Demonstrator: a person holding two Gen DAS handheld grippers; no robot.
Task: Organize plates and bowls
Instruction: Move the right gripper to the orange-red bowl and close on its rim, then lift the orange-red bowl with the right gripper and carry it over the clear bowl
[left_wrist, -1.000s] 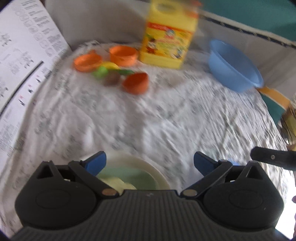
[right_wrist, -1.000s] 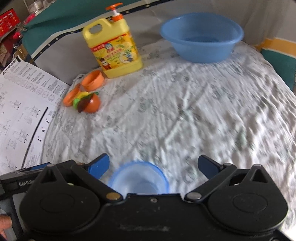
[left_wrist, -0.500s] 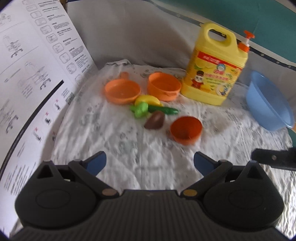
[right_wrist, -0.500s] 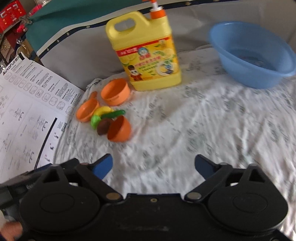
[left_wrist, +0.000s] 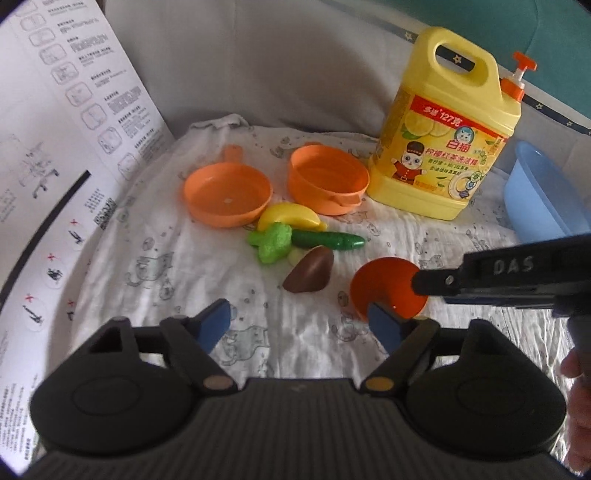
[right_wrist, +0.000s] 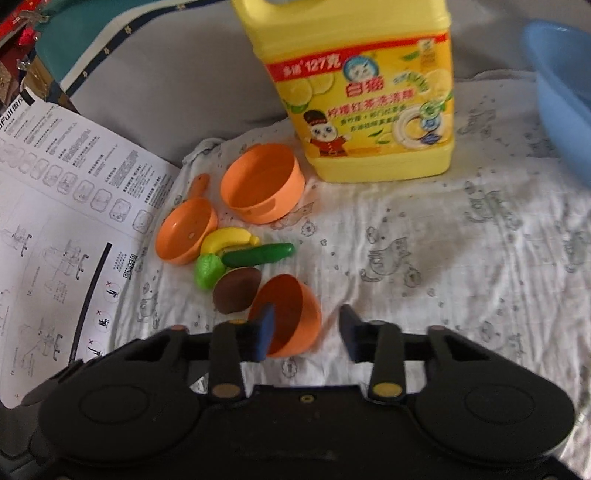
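Through the left wrist camera, my left tongs (left_wrist: 299, 325) hung spread over bare cloth (left_wrist: 258, 332), their jaws just narrowing with nothing between them; the small orange bowl (left_wrist: 384, 284) lay tipped just past the right finger.

Through the right wrist camera, my right tongs (right_wrist: 306, 332) had just been closing round that bowl (right_wrist: 291, 314), one finger (right_wrist: 264, 328) inside the rim. I couldn't tell whether both pads pressed yet. I judged this the grasping step; next it needed a firm pinch, then lifting.

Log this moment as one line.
left gripper: jaws just closing, empty | right gripper: jaws just closing around tipped orange bowl, not yet gripped
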